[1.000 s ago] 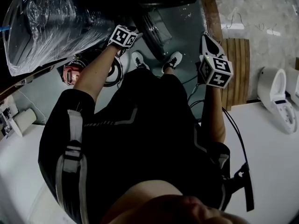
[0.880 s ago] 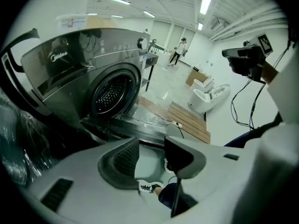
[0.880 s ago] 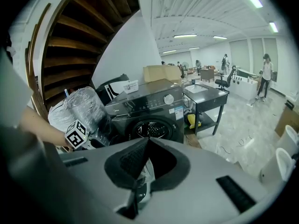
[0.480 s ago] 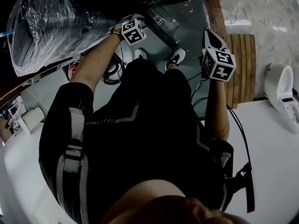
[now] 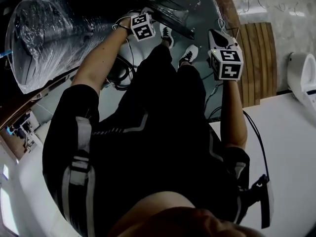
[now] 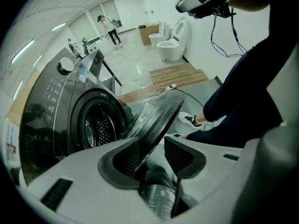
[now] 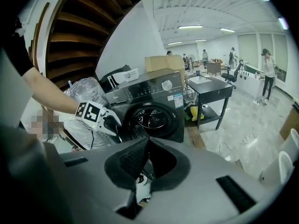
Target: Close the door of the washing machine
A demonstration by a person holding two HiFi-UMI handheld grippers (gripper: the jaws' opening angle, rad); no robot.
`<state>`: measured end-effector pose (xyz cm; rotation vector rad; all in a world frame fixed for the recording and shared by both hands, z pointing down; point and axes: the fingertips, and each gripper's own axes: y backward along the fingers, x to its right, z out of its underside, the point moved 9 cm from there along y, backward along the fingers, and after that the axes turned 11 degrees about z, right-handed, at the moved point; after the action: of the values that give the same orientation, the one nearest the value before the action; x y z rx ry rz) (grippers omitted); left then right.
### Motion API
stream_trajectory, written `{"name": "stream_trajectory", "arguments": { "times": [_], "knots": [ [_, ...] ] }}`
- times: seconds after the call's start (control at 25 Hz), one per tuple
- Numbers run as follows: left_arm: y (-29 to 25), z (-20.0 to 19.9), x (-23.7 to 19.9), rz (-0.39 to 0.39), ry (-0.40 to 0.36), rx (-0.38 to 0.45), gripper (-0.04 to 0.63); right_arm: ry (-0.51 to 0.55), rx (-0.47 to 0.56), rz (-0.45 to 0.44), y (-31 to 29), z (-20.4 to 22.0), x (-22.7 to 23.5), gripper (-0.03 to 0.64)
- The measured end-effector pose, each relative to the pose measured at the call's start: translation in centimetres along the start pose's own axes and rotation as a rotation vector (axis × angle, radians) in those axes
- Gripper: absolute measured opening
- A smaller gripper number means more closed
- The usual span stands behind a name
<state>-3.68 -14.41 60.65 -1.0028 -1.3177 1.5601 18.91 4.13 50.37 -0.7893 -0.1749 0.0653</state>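
The dark grey washing machine (image 6: 56, 111) stands with its round glass door (image 6: 161, 111) swung open, and the drum (image 6: 99, 125) shows behind it. My left gripper (image 6: 152, 155) is open, and the door's rim runs between its jaws, close to the left pad (image 6: 122, 158) and apart from the right one. In the head view the left gripper (image 5: 146, 15) sits at the door (image 5: 170, 9) near the top. My right gripper (image 7: 147, 143) is shut on nothing and hangs over the floor beside the person's right leg, where its marker cube (image 5: 226, 63) shows.
A plastic-wrapped bulk (image 5: 49, 38) lies left of the machine, with cables (image 5: 121, 70) on the floor by it. Wooden planks (image 5: 254, 63) and white toilets (image 6: 170, 45) are to the right. A black table (image 7: 210, 90) stands beside the machine. The person's shoes (image 5: 190, 53) stand before the door.
My left gripper has moved across to the door's edge and rolled over, so its cube shows another face. The right gripper stays shut and has shifted only a little.
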Motion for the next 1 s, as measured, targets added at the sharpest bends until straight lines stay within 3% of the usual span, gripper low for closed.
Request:
{"name": "stream_trajectory", "arguments": {
  "times": [0.16, 0.24, 0.56, 0.72, 0.88, 1.0],
  "knots": [
    [-0.5, -0.3, -1.4, -0.038, -0.075, -0.074, 0.167, 0.060, -0.036, -0.018, -2.8, 0.8, -1.1, 0.030],
    [-0.5, -0.5, -1.9, -0.027, -0.083, -0.066, 0.167, 0.107, -0.072, -0.040, -4.5, 1.5, -1.9, 0.080],
    [-0.7, -1.5, -4.1, -0.018, -0.076, -0.064, 0.152, 0.285, -0.178, -0.058, -10.3, 4.0, -4.4, 0.083],
    [-0.6, -2.2, -5.2, -0.002, -0.087, -0.060, 0.143, 0.273, -0.207, -0.029, -13.6, 4.7, -3.5, 0.095],
    [-0.7, -3.2, -6.3, 0.030, -0.166, -0.094, 0.129, 0.352, -0.223, 0.033, -17.0, 4.8, -2.5, 0.110],
    [-0.6, -3.5, -7.1, 0.043, -0.155, -0.082, 0.127, 0.365, -0.238, 0.046, -19.1, 4.4, -2.0, 0.110]
  ]
}}
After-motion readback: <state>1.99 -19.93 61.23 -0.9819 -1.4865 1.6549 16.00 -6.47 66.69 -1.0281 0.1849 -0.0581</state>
